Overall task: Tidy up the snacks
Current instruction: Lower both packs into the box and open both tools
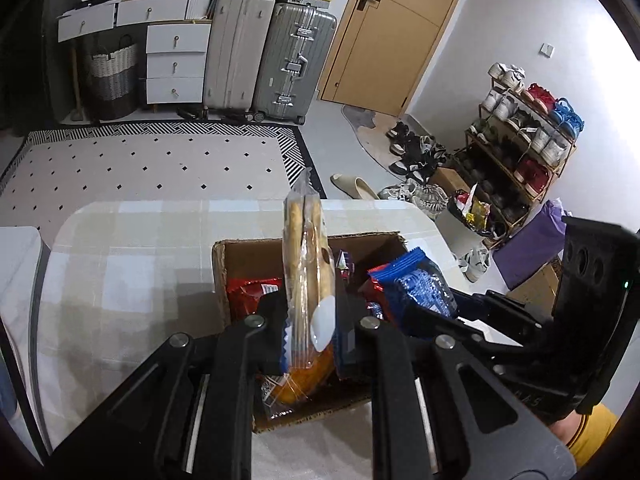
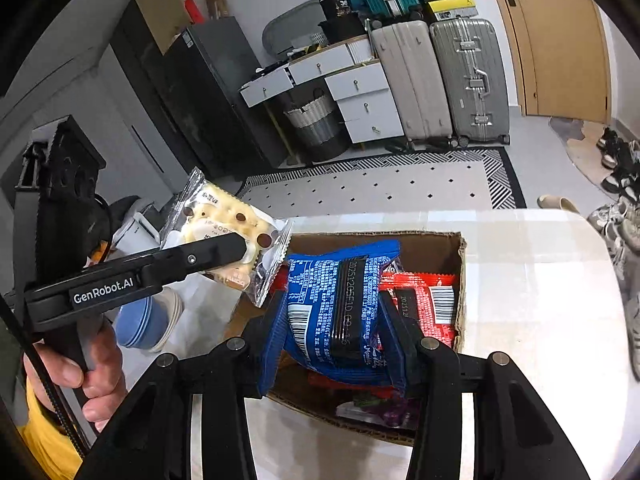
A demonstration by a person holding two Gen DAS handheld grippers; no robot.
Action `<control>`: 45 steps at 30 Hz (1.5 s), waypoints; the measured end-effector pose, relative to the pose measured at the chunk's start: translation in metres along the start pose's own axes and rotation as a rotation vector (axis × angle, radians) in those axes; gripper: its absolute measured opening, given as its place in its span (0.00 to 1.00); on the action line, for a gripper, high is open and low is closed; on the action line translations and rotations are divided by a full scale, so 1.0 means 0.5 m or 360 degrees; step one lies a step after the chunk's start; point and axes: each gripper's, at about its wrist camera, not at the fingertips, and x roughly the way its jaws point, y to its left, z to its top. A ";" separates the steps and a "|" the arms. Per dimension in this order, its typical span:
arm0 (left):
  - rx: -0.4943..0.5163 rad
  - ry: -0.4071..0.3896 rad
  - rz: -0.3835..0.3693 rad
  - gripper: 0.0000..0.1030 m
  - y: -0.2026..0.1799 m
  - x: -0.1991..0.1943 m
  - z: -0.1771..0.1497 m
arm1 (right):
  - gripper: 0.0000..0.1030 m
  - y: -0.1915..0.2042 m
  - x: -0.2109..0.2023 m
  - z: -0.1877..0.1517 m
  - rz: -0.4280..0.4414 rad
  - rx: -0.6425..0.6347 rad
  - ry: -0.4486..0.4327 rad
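I am holding both grippers angled down over the cardboard box (image 2: 462, 280). My right gripper (image 2: 334, 312) is clamping the blue packet (image 2: 340, 312) above it; my left gripper (image 1: 310, 312) is pinching the clear biscuit pack (image 1: 306, 248) upright, just beside.

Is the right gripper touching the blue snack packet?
Touching. The right wrist view shows the right gripper closed on the blue snack packet, both fingers pressing its sides above the cardboard box.

Both wrist views look steeply down, close over (shared) cardboard box (image 1: 240, 258).
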 end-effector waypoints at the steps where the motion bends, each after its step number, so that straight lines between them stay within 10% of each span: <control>1: -0.0006 0.0006 0.0008 0.11 0.002 0.009 0.005 | 0.43 -0.001 0.002 0.001 -0.0015 -0.0004 -0.0002; 24: 0.0068 0.0182 -0.0096 0.12 -0.015 0.131 0.004 | 0.48 -0.008 -0.015 -0.022 -0.0020 -0.0013 -0.0060; 29: 0.0188 0.0233 0.0048 0.12 -0.028 0.157 -0.012 | 0.48 -0.011 -0.018 -0.028 -0.0023 -0.0006 -0.0059; 45: 0.0398 0.0133 0.0060 0.25 -0.086 0.054 -0.045 | 0.48 -0.005 -0.049 -0.031 -0.0015 0.0021 -0.0105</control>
